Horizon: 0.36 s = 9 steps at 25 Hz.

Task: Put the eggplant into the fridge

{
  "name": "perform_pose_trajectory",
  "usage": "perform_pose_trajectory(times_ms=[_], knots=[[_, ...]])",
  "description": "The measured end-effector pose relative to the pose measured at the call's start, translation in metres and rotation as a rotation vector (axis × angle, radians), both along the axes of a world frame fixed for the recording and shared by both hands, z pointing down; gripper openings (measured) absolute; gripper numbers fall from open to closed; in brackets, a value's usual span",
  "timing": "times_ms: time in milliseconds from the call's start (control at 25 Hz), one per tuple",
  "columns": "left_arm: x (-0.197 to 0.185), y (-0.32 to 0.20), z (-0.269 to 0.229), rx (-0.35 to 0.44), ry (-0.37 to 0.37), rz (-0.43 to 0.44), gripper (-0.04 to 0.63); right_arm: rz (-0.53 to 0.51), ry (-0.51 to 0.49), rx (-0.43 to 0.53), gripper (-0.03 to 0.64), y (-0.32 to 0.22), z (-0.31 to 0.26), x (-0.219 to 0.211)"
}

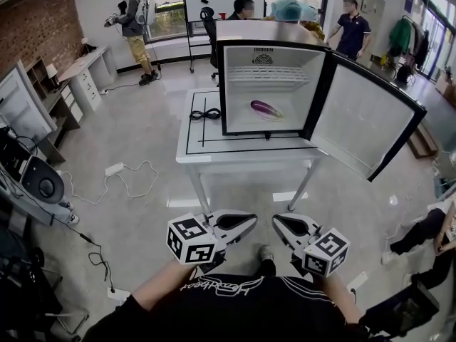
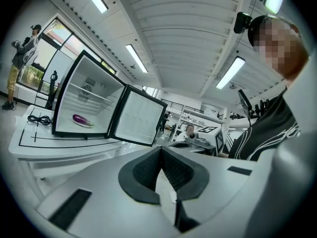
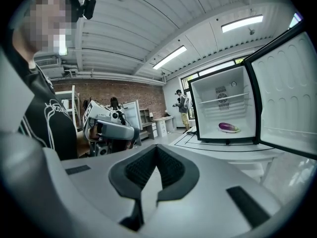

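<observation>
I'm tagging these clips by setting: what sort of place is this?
Likely a lab or workshop, not a home kitchen: the fridge stands on a white table marked with black lines, cables trail over the floor, and desks line a brick wall.

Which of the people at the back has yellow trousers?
The person standing alone at the far left, by the window near the desks. The others are grouped behind the fridge.

White table bears fridge, probably cable.
</observation>
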<state>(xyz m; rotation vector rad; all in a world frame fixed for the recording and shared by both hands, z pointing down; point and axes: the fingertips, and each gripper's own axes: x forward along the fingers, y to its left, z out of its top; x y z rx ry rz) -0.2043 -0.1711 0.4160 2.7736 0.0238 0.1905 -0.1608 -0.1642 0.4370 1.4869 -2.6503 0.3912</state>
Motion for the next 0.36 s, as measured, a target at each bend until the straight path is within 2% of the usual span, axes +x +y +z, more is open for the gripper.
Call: perform_pose_trajectory(times_ms=[360], knots=[[-0.011,0.006,0.000,-0.008,-0.007,-0.011,0.008,-0.016,-0.007,-0.014,0.008,0.000,0.000,-0.011]])
